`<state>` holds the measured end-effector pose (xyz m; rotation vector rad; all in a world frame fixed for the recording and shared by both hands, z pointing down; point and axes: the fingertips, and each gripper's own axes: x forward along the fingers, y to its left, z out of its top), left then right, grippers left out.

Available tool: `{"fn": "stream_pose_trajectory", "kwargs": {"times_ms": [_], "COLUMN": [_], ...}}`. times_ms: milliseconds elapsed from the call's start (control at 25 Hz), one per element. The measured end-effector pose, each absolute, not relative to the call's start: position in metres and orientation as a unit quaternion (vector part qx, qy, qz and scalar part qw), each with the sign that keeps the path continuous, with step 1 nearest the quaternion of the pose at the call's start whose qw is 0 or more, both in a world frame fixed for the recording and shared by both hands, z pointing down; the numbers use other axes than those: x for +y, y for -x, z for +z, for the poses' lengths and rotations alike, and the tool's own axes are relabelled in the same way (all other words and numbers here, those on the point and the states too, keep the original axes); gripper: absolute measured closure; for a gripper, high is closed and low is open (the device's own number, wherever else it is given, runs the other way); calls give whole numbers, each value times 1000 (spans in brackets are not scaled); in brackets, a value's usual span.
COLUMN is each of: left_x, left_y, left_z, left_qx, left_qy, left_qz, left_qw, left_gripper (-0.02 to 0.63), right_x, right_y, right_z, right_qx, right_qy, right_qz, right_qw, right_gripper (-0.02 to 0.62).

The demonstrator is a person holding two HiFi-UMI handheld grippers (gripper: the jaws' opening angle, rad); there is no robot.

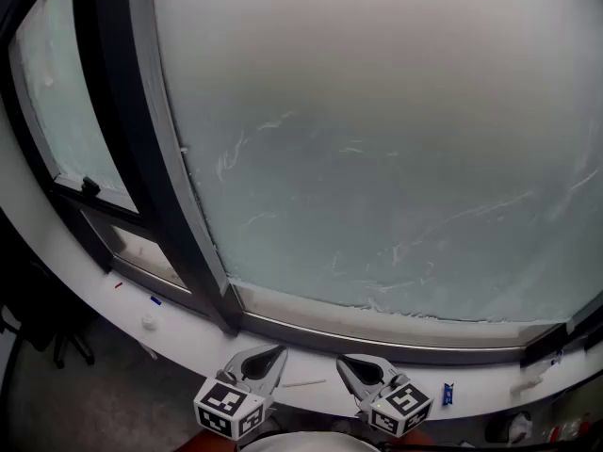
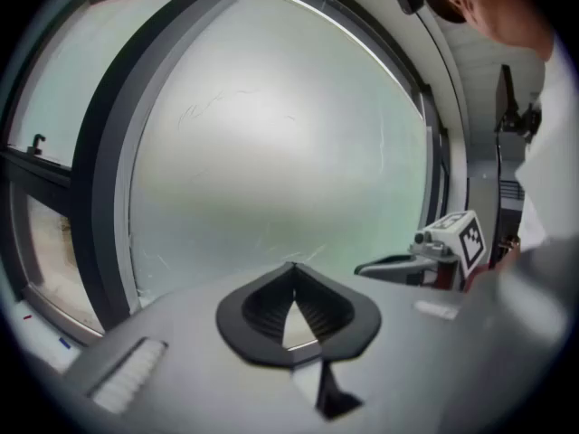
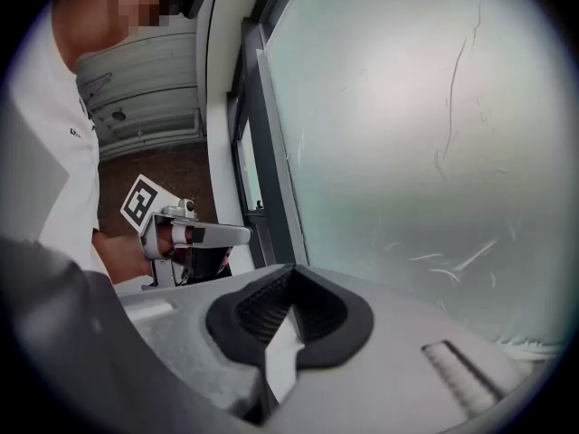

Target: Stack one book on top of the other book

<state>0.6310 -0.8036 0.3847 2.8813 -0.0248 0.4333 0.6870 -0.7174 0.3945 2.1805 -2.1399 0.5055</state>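
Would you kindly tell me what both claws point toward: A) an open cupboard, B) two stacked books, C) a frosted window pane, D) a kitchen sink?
C: the left claw and right claw, both shut and empty, aim at the frosted window pane.

My only light is soft daylight through the frosted window, brightest and washed out towards its top. The head view's lower left corner sits in deep shadow. Both gripper views bend strongly inside dark round rims, and whatever lies nearest the lens is blurred
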Motion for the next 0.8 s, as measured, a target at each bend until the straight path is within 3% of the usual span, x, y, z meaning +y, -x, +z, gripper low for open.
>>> {"fn": "stream_pose_trajectory", "kwargs": {"times_ms": [400, 800], "left_x": [-805, -802], "left_y": [-634, -633], "left_z": [386, 389], "left_qx": [-11, -15], "left_qy": [-982, -981], "left_qz": [150, 156], "left_qw": [114, 116], "left_gripper": [600, 601], "right_x": [-716, -719], "right_y": [-687, -680], "right_z": [396, 385], "right_qx": [-692, -715], "right_qy": [-702, -676], "right_qz": [165, 172], "right_qw": [26, -48], "right_gripper": [594, 594]}}
